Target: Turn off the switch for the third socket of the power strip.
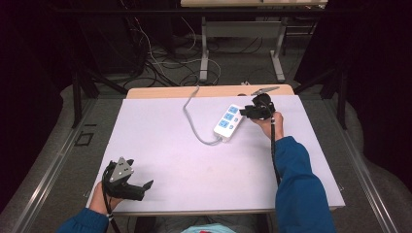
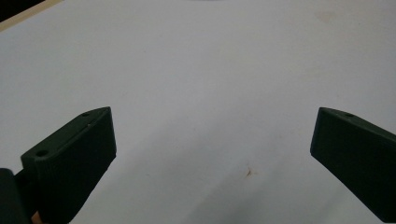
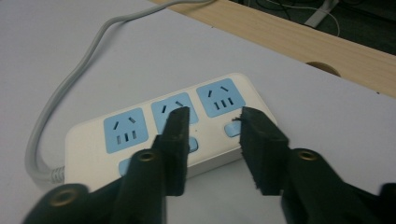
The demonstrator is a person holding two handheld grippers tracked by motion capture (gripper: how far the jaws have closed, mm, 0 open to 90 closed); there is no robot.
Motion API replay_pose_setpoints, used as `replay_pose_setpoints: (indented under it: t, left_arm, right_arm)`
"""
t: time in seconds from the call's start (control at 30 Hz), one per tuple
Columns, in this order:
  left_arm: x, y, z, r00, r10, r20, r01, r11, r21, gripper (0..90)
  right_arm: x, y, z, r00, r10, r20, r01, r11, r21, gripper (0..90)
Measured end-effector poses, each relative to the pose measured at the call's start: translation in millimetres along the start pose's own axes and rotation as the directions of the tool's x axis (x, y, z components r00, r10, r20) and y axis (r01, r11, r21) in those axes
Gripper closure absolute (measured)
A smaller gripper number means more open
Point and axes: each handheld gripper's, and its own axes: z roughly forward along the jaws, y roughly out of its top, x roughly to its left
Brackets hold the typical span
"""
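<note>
The right gripper [image 3: 212, 116], jaws narrowly parted and empty, hovers over the white power strip [image 3: 163, 126]; its grey cable [image 1: 192, 116] trails away; the left gripper [image 2: 212, 135] gapes wide, empty.

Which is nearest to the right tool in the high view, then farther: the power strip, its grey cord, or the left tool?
1. Power strip, right beside the right tool.
2. Grey cord, curving across mid-table.
3. Left tool, at the near-left corner.

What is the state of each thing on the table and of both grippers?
power strip: lying flat, sockets facing up, nothing plugged in.
grey cable: attached to the strip, curving off the far table edge.
left gripper: open wide, holding nothing.
right gripper: jaws partly open, above the strip's switches, gripping nothing.
</note>
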Motion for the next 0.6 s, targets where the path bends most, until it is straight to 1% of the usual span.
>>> replay_pose_setpoints:
  t: [0.07, 0.13, 0.23, 0.3, 0.33, 0.4, 0.47, 0.53, 0.6]
  left_arm:
    - [-0.3, 0.0, -0.3, 1.0, -0.003, 0.003, 0.003, 1.0, -0.002, 0.2]
    - [0.0, 0.1, -0.3, 1.0, 0.003, 0.001, -0.003, 1.0, -0.002, 0.2]
    - [-0.4, 0.1, -0.3, 1.0, 0.001, 0.002, -0.001, 1.0, -0.002, 0.2]
    - [-0.9, 0.1, -0.6, 1.0, -0.002, 0.001, 0.002, 1.0, -0.004, 0.2]
    - [-0.8, 0.1, -0.9, 1.0, -0.004, 0.002, 0.004, 1.0, -0.006, 0.2]
    - [-0.7, 0.0, -0.6, 1.0, -0.002, 0.002, 0.002, 1.0, -0.004, 0.2]
    - [-0.8, 0.1, -0.5, 1.0, -0.001, 0.003, 0.001, 1.0, -0.004, 0.2]
    - [-0.6, 0.1, -0.4, 1.0, 0.003, 0.002, -0.003, 1.0, -0.003, 0.2]
    - [-0.8, 0.1, -0.5, 1.0, -0.001, 0.003, 0.001, 1.0, -0.004, 0.2]
  right_arm:
    - [0.6, 1.9, 2.6, 0.9999, 0.003, 0.016, -0.003, 1.0, -0.006, 82.4]
    - [0.8, 3.7, 5.1, 0.9997, 0.004, 0.024, -0.004, 1.0, -0.009, 90.0]
    - [2.8, 7.0, 9.5, 0.9993, 0.01, 0.035, -0.01, 1.0, -0.001, 90.0]
    - [4.3, 8.3, 12.9, 0.9987, -0.006, 0.05, 0.006, 1.0, 0.005, 90.0]
    - [4.7, 8.5, 14.6, 0.999, -0.005, 0.045, 0.005, 1.0, 0.002, 90.0]
    - [5.8, 8.3, 17.8, 0.9985, -0.006, 0.054, 0.005, 1.0, 0.009, 90.0]
    - [5.1, 7.4, 21.5, 0.9972, -0.01, 0.074, 0.009, 1.0, 0.019, 90.0]
    - [4.1, 6.8, 24.1, 0.9958, 0.004, 0.091, -0.007, 1.0, 0.028, 90.0]
    - [2.2, 5.9, 26.9, 0.9956, 0.014, 0.093, -0.017, 0.999, 0.032, 90.0]
